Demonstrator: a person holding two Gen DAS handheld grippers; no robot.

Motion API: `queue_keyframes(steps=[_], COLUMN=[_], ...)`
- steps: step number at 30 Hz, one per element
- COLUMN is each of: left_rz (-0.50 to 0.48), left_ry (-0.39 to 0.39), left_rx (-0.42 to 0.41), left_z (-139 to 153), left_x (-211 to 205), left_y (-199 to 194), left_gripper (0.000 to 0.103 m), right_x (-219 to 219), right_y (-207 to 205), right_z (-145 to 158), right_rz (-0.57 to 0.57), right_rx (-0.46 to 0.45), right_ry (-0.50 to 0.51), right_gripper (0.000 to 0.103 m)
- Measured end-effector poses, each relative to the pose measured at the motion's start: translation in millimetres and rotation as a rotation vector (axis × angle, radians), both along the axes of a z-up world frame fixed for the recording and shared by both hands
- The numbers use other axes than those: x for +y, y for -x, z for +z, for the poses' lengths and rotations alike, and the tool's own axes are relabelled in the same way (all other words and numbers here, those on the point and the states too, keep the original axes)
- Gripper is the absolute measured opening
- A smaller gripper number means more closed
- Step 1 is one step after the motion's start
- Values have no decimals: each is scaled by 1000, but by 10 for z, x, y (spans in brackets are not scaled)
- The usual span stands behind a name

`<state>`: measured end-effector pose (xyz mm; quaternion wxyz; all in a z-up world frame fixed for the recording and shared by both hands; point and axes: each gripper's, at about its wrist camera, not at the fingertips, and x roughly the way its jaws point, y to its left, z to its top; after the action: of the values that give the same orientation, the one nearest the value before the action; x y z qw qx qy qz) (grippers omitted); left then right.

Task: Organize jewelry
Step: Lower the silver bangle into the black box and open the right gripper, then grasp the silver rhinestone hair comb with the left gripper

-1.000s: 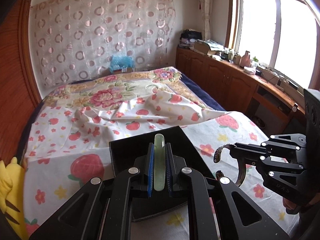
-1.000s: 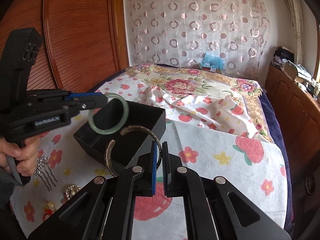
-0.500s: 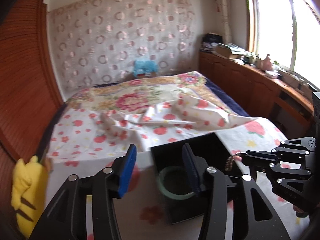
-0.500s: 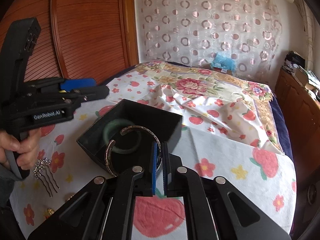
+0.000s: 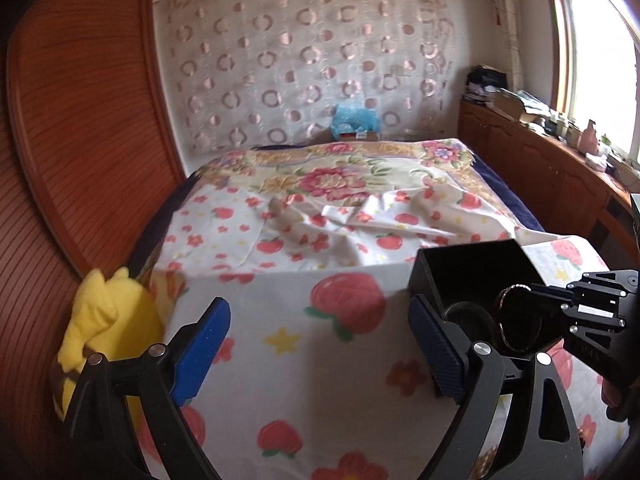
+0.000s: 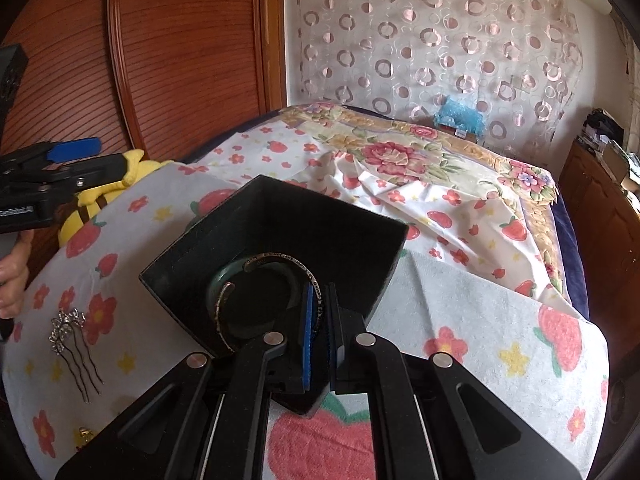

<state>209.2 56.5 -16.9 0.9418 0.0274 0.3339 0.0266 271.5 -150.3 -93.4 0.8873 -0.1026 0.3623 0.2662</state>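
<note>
my right tongs [image 6: 320, 332] are clenched on the silver cuff bangle [image 6: 276, 264], hanging it directly over the black box [image 6: 372, 280] w/ the green jade bangle [image 6: 214, 286] lying flat inside, just below. cuff's ring stands edge-up, so next is prob. straight down + let go. left tongs [image 5: 316, 344] released, holding nothing, off toward the bed's left edge. hair comb [image 6: 72, 344] lies on the cloth left of the box.
</note>
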Motion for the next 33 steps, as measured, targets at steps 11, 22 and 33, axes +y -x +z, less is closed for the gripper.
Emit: queue_keyframes(steps=[11, 22, 33], left_rz=[30, -4, -77], left_ry=[3, 23, 37], left_rx=[-17, -37, -32], left_z=[52, 76, -84], left_x=[148, 96, -107], left_y=[306, 676, 1225], left_gripper=[88, 89, 89], right_x=[15, -224, -514], right_y=[107, 626, 1306], right_z=[114, 274, 176], right_rz=[-20, -72, -127], right_rx=[-22, -54, -42], right_ry=[-1, -40, -47], right_gripper=[11, 11, 23])
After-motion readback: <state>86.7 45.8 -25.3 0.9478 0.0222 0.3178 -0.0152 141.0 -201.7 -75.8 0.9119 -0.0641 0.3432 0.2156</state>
